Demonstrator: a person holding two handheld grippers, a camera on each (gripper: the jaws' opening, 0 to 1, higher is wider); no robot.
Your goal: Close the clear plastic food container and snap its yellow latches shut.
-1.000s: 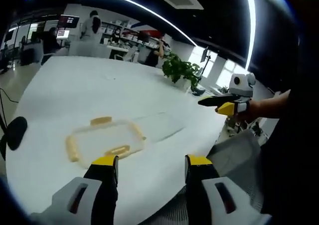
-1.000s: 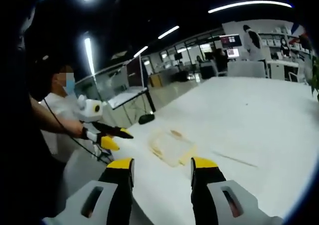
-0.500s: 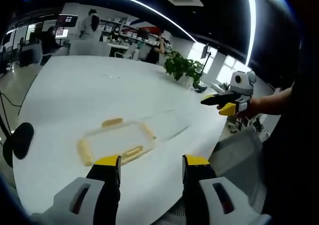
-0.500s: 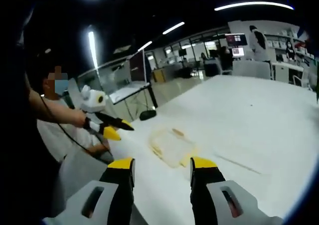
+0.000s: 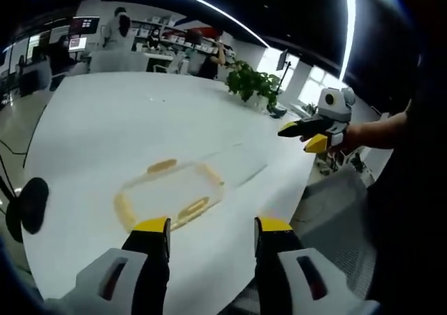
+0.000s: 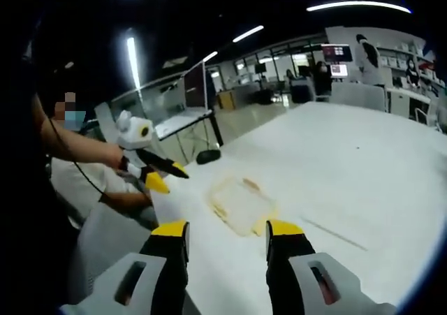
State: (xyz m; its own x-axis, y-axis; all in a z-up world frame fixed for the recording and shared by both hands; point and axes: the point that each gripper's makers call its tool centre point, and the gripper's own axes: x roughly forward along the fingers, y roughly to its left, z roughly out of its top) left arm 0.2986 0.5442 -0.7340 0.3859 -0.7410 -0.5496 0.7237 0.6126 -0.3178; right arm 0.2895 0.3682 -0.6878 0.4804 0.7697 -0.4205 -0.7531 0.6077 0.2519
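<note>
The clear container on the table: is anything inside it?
Through the clear plastic of the container only the white table shows, with yellow latches around its rim. It looks empty, though glare blurs the view. Both tongs hang open and apart from it.

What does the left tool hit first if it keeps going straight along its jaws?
Most likely the clear food container, near its closest yellow latch. It lies on the white table just beyond the left tool, whose jaws stand open with nothing between them. Depth is uncertain with the fisheye.
</note>
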